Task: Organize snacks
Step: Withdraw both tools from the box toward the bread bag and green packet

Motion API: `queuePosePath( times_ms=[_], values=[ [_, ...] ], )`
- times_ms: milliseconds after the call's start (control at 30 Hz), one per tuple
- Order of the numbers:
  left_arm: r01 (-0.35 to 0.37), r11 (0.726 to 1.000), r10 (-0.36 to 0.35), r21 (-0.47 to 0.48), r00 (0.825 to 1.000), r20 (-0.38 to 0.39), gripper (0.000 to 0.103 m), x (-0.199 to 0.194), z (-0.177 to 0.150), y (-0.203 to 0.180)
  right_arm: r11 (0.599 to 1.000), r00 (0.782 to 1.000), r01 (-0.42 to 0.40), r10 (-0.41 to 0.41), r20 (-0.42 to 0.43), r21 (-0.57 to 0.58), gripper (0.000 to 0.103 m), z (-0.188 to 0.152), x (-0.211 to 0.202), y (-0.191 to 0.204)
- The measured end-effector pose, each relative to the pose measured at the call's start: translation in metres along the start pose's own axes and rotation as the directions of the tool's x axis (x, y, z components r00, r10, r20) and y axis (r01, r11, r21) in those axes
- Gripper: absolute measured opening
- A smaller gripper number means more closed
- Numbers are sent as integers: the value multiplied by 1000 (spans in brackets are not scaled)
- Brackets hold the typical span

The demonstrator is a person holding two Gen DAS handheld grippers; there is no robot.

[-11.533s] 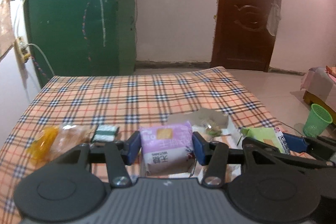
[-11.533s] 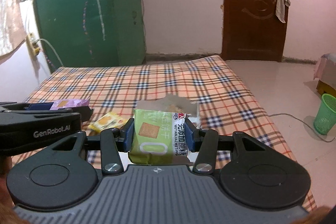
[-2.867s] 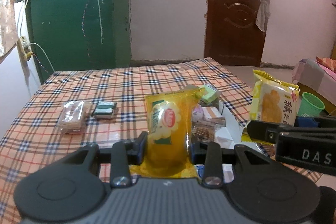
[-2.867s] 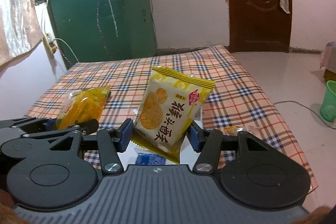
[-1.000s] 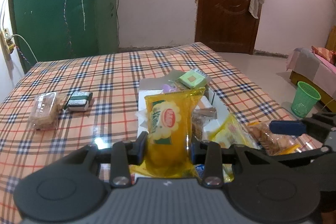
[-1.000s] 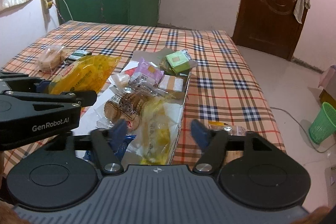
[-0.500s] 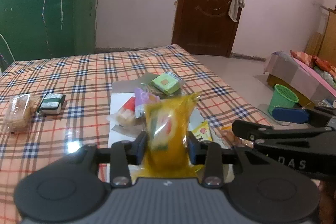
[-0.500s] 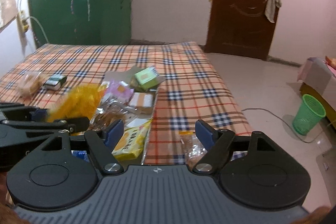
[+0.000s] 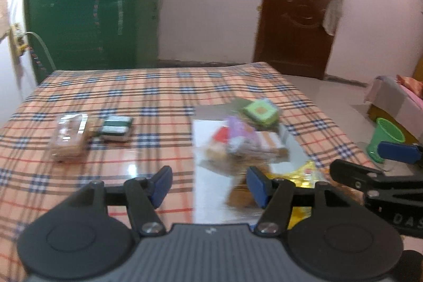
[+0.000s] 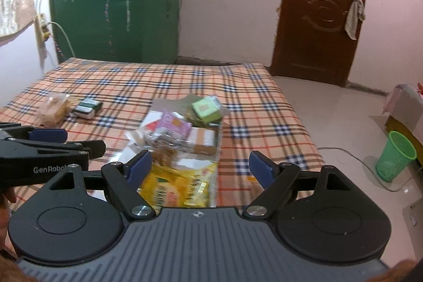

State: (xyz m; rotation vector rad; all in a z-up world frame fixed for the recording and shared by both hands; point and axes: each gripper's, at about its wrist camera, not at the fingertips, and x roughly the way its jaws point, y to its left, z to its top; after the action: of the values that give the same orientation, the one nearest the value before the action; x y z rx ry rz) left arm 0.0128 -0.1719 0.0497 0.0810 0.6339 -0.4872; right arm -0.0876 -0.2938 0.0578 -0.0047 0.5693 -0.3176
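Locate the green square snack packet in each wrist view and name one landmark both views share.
Left wrist: the green square packet sits right of centre, at the far end of the snack pile.
Right wrist: the same packet is just right of centre, mid-height.
Shared landmark: the brown door.

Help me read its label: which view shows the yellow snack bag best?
The right wrist view: the yellow snack bag lies close, between the open right gripper fingers. The left wrist view shows only a blurred yellow corner.
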Motion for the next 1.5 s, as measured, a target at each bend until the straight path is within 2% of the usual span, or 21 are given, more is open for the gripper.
queuePosePath(
  times_ms=[267, 667, 967, 1233, 1500],
  values=[
    [-95, 994, 95, -46, 995, -2, 62, -12, -1, 46, 996, 996, -84, 84, -2, -12, 103, 10, 17, 36],
    [-183, 977, 185, -111, 983, 4, 62, -19, 6, 98, 983, 985, -174, 174, -9, -65, 103, 26, 39, 96],
    [-221, 968, 222, -122, 975, -5, 66, -11, 13, 118, 977, 981, -194, 194, -6, -90, 103, 37, 49, 120],
    [-246, 962, 248, -122, 969, -5, 71, 0, 22, 131, 976, 981, -196, 196, -16, -89, 103, 44, 60, 126],
    [-273, 954, 271, -125, 962, -35, 77, 36, 30, 153, 976, 980, -200, 199, -26, -87, 103, 50, 76, 134]
  ],
)
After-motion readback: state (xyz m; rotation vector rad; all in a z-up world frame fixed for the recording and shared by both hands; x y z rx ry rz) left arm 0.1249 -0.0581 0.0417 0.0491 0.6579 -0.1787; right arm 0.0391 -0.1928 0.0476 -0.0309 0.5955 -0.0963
